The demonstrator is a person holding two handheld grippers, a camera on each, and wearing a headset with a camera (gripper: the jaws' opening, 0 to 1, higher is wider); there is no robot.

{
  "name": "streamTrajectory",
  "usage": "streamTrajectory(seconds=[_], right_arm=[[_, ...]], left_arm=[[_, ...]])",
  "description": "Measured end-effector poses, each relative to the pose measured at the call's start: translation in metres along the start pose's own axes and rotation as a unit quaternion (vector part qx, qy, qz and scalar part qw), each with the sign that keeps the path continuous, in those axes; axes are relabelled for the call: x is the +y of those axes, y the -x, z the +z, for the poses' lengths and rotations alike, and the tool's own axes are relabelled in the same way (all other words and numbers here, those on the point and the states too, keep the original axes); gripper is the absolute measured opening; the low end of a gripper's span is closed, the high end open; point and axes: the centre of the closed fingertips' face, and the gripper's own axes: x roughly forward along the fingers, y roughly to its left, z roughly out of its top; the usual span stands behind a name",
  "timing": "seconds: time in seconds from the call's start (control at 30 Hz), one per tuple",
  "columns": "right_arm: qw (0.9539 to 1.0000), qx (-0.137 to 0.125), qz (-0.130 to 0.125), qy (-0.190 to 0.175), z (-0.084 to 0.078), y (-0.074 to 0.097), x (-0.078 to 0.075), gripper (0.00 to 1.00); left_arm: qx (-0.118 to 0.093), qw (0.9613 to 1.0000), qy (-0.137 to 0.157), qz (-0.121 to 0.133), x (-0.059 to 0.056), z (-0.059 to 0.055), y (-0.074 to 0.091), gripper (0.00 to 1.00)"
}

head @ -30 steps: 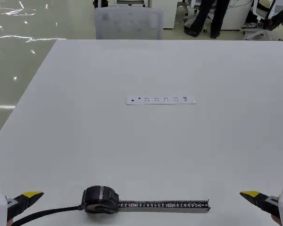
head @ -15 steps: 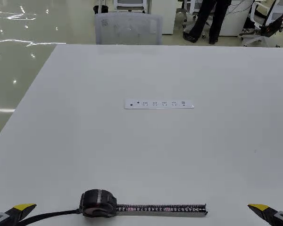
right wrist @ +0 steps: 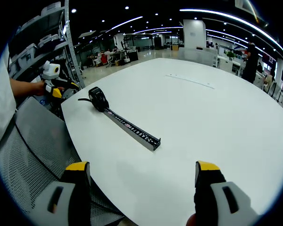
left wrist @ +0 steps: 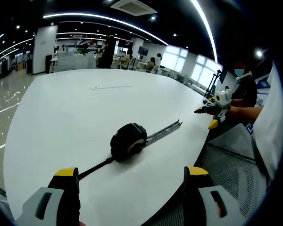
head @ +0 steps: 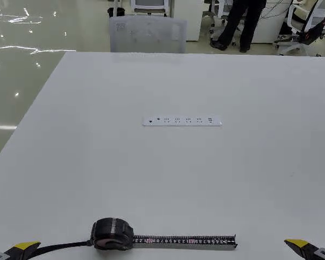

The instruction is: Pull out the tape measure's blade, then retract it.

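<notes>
A black tape measure lies on the white table near its front edge, with its blade pulled out flat to the right and a black strap trailing left. The left gripper view has the case ahead of my left gripper, which stands open and clear of it. From the right gripper view the blade ends at its hook in front of my open right gripper. In the head view the left gripper's yellow tip and the right one's sit at the bottom corners.
A white power strip is set into the middle of the table. A grey chair stands at the far edge. A person stands beyond it at the back right, by an office chair.
Both grippers have drawn back toward the bottom corners, away from the tape measure. The camera has shifted a little; the tape measure and its blade lie as before.
</notes>
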Motion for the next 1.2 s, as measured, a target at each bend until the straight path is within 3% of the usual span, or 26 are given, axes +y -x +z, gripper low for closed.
streamTrajectory(seconds=[0.77,1.2], right_arm=[[0.9999,0.002,0.009,-0.005,0.0003,-0.0021,0.0055,0.92],[0.9999,0.003,0.007,-0.008,0.0021,-0.0033,0.0003,0.92]], left_arm=[[0.003,1.0000,0.006,-0.005,-0.0012,0.0005,-0.0006,0.87],[0.006,0.9998,0.014,-0.009,0.0003,-0.0010,-0.0051,0.87]])
